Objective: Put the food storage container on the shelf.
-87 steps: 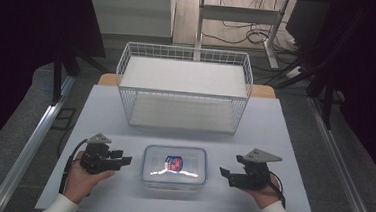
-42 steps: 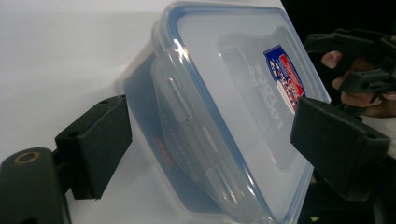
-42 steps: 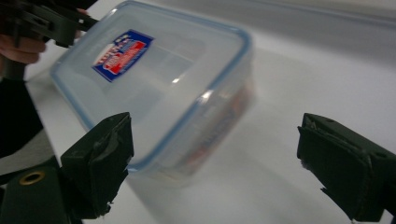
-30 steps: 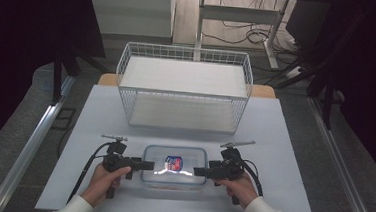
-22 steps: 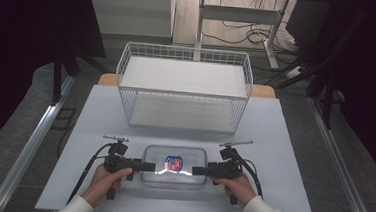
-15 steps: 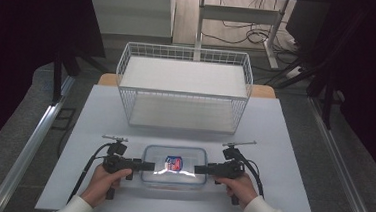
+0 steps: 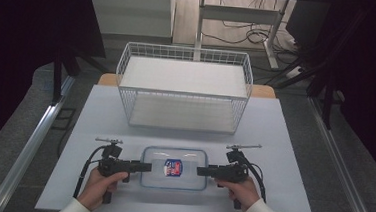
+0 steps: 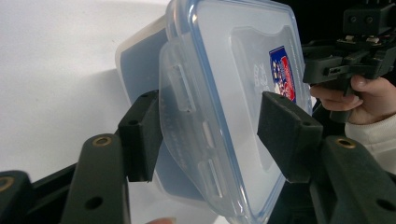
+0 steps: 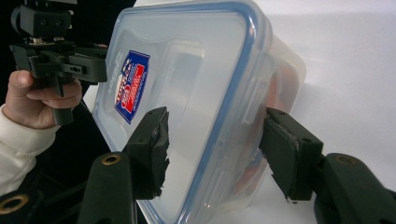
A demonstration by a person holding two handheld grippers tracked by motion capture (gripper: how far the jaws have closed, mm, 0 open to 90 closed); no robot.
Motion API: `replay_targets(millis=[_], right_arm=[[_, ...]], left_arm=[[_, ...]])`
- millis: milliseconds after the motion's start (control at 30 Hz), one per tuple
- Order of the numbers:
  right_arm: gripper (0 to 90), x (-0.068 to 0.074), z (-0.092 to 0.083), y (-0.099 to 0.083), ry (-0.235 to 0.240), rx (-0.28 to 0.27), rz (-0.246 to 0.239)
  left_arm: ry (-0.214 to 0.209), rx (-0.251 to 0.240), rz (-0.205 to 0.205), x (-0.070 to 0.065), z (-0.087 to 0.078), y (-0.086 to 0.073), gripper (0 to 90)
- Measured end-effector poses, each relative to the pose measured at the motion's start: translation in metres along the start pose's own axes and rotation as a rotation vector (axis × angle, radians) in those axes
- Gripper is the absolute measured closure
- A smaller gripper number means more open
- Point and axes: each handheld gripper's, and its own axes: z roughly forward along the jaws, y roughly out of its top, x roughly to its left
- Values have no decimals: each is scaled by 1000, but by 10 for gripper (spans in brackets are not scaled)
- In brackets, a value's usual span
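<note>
At the near edge of the white table (image 7: 283, 143), between two hands: left gripper (image 7: 146, 167) and right gripper (image 7: 200, 171), levelled inward at the opposite short ends of a clear plastic food container (image 7: 187, 158). Jaws of both just closing, not yet clamped: each pair astride one end of the box, one foam pad (image 8: 285, 135) over the lid, the other low against the hinged latch flap (image 8: 187, 121); no firm pressure evident at either end. To do the step well: close both pairs evenly and together, seat the pads square on rim and flap rather than on the flap's free tip, keep the wrists level, and lift or unclip only after a sure bite at both ends. Judged risks: slipping on smooth, glossy plastic; tilting under a one-sided grip; sudden springing of the flap. Container rectangular with rounded corners, translucent walls, a blue seal line round the lid, a red, white and blue label (image 7: 173, 167) near its centre, something reddish dimly inside. Pads black, matt, worn ragged on the right gripper. Beyond, well apart: a white wire basket (image 7: 184, 93), open-meshed and rigid, on the far half of the table.
</note>
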Motion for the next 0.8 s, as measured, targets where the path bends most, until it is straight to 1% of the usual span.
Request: replay_targets(millis=[100,133,167,267,333,567,667,800], right_arm=[[459,2,-3,-2,2,-9,-14],[464,3,-4,-3,5,-10,-9],[468,3,-4,-4,3,-14,-14],[487,5,-6,-6,2,-22,-10],[493,5,-7,-7,5,-25,8],[502,7,-8,-7,4,-30,17],[506,7,-10,-7,6,-36,24],[509,8,-11,-6,8,-48,27]], left_arm=[[0,-1,12,-2,-3,-2,443],[0,-4,14,-3,-3,-2,446],[-1,-3,18,-4,-4,-3,449],[-5,-1,24,-4,-5,-4,459],[-10,-4,21,-5,-6,-4,467],[-17,-5,23,-6,-8,-5,489],[-2,-6,46,-10,-9,-3,491],[-2,-9,47,-11,-9,-2,490]])
